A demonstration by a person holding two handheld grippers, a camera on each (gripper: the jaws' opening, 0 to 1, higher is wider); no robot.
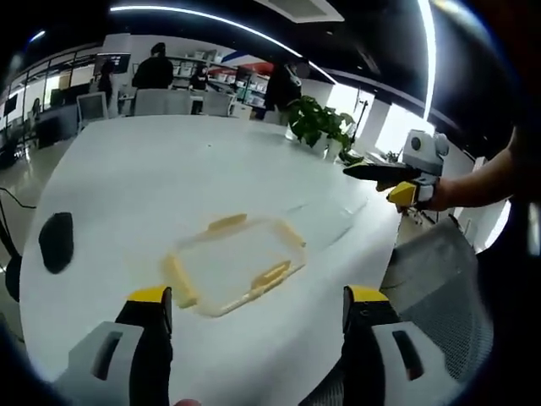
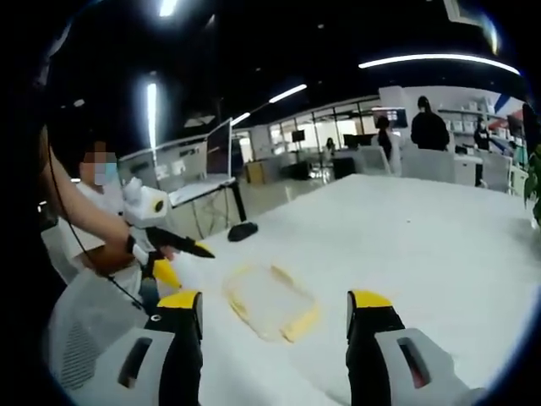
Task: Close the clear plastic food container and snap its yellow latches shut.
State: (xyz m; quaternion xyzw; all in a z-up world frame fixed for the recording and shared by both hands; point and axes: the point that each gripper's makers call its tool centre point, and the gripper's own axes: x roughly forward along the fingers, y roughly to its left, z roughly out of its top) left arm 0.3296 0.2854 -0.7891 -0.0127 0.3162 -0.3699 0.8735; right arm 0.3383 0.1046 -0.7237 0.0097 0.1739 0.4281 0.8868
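The clear plastic food container [image 1: 232, 264] lies flat on the white table [image 1: 169, 178], with yellow latches [image 1: 271, 273] along its sides. My left gripper [image 1: 258, 298] is open, its yellow-tipped jaws wide apart just short of the container's near edge. At the right of this view a hand holds my right gripper [image 1: 396, 182] above the table's edge, well away from the container. In the right gripper view the container [image 2: 269, 303] lies ahead between the wide-apart jaws of my open right gripper [image 2: 275, 301]. My left gripper [image 2: 173, 254] hangs at its left.
A black mouse [image 1: 57, 241] [image 2: 243, 230] lies on the table away from the container. A potted plant [image 1: 319, 125] stands at the far edge. A grey mesh chair [image 1: 435, 283] sits by the table's side. Desks, monitors and people fill the background.
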